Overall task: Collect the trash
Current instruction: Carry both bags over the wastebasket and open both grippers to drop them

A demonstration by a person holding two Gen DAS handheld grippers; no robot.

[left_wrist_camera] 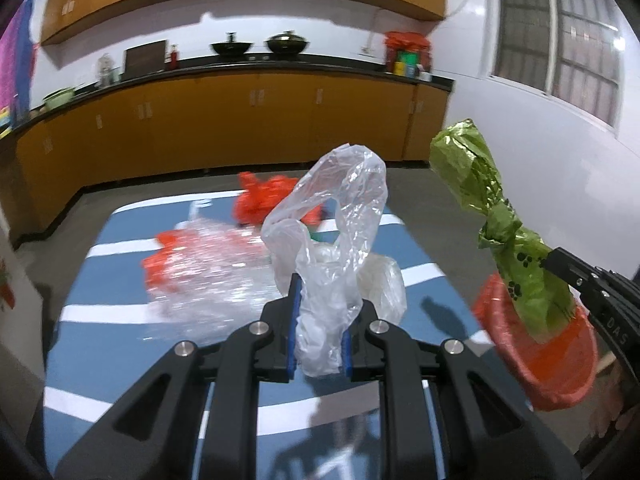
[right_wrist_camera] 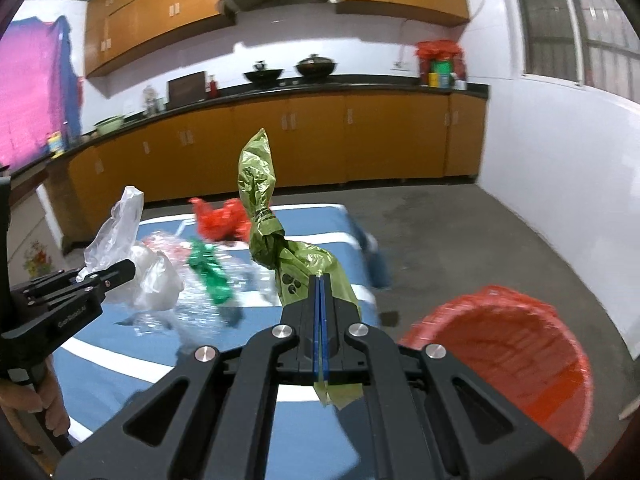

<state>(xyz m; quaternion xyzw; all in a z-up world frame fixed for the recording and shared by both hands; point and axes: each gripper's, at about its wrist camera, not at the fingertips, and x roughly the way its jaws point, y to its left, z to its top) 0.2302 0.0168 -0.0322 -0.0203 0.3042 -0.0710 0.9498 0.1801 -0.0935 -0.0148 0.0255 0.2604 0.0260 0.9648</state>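
Observation:
My left gripper (left_wrist_camera: 320, 292) is shut on a clear plastic bag (left_wrist_camera: 336, 232) and holds it above the blue striped table (left_wrist_camera: 120, 344). It also shows in the right wrist view (right_wrist_camera: 120, 270) with the clear bag (right_wrist_camera: 120, 224). My right gripper (right_wrist_camera: 321, 280) is shut on a knotted green bag (right_wrist_camera: 264, 216) with paw prints. In the left wrist view the green bag (left_wrist_camera: 480, 184) hangs over the red bin (left_wrist_camera: 560, 372), held by the right gripper (left_wrist_camera: 550, 258). The red bin (right_wrist_camera: 512, 360) stands on the floor at the right.
On the table lie a red plastic bag (right_wrist_camera: 220, 220), a green wrapper (right_wrist_camera: 210, 272) and crumpled clear film (left_wrist_camera: 208, 280). Beyond the table are orange kitchen cabinets (left_wrist_camera: 240, 120) and a white wall (right_wrist_camera: 560, 180) at the right.

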